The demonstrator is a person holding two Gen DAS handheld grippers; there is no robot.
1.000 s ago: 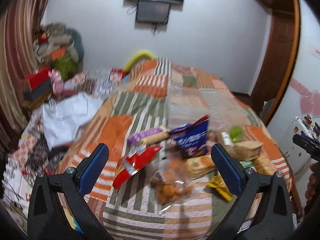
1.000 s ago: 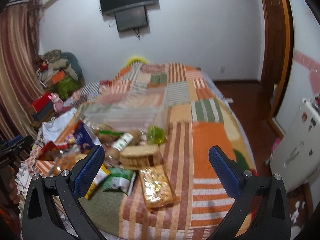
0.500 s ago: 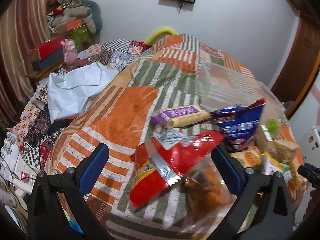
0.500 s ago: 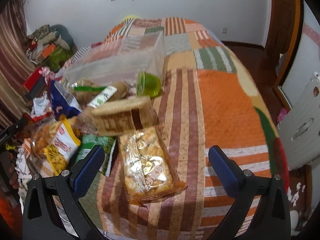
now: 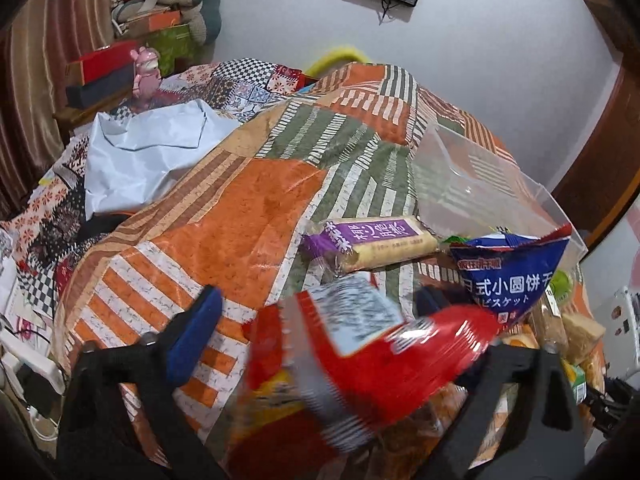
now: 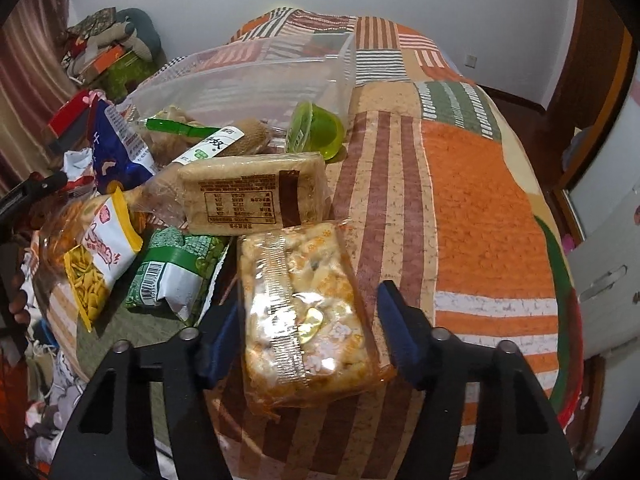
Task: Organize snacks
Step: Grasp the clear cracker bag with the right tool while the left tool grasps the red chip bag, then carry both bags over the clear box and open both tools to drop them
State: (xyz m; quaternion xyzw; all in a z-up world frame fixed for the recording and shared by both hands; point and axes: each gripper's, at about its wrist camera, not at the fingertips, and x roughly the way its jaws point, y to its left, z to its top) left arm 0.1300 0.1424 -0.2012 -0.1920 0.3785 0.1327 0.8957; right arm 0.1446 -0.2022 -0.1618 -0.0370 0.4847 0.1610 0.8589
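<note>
**Snacks on the bed, both grippers around a packet**

Packets of snacks lie in a heap on the patchwork bedspread, and each gripper has 1 packet between its 2 fingers.

In the right wrist view, the right gripper is partly open and its jaws have just been closing. Between them lies the clear packet of pale orange crackers, flat on the bedspread. The left blue pad stands at the packet's edge; the right pad is just beside the wrapper, and I cannot tell if it touches. Just behind this packet is a clear-wrapped beige block with a printed label. To the left of them lie a green and white bag and a white and yellow bag of sticks. Further back is a green jelly cup, on its side.

In the left wrist view, the left gripper is also partly open, and its jaws have just been closing. The red snack bag, blurred, is between the fingers. The left pad stands apart from the bag; the right pad is hidden behind it, so I cannot tell if the bag is gripped. Behind it lie a purple biscuit roll and a blue bag with white letters.

Furthest, beyond the heap, the clear plastic bin stands on the bed.
</note>
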